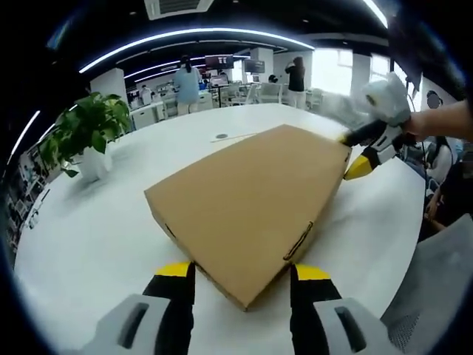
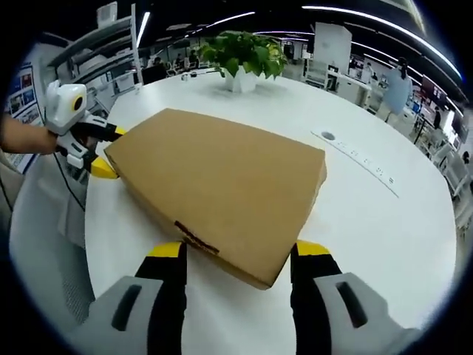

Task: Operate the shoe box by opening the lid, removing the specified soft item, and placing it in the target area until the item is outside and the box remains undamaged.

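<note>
The closed shoe box [image 1: 247,203] lies flat on the white bench [image 1: 81,237], lid down. The left claw [image 1: 242,285] is spread wide around one box corner, gripping nothing. The right claw [image 2: 238,262] is spread wide around the opposite corner, likewise empty

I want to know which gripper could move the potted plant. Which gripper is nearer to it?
Left. The left gripper sits at the box corner on the potted plant side. The right gripper sits at the opposite corner, with the box between.
</note>
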Demonstrator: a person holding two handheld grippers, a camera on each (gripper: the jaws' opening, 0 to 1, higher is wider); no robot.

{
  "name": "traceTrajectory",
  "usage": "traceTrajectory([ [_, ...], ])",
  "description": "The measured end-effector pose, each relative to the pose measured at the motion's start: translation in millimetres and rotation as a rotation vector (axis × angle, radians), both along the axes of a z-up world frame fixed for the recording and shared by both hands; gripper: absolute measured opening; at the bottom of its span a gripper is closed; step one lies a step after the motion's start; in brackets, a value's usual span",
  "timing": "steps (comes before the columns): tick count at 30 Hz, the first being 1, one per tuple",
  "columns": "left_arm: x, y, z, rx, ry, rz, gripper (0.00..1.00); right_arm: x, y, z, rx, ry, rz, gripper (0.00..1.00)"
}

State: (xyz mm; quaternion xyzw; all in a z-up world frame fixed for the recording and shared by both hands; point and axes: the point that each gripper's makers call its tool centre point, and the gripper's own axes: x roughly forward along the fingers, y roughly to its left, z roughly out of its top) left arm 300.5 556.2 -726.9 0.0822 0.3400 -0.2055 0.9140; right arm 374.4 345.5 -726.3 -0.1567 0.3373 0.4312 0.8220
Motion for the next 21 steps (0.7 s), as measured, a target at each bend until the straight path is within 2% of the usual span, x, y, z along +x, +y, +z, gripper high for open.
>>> traceTrajectory([
  [21,-9.0,20,-1.7,0.006,0.038,-0.098,0.5,-33,14,1.7,0.056,0.008,-0.103,0.51],
])
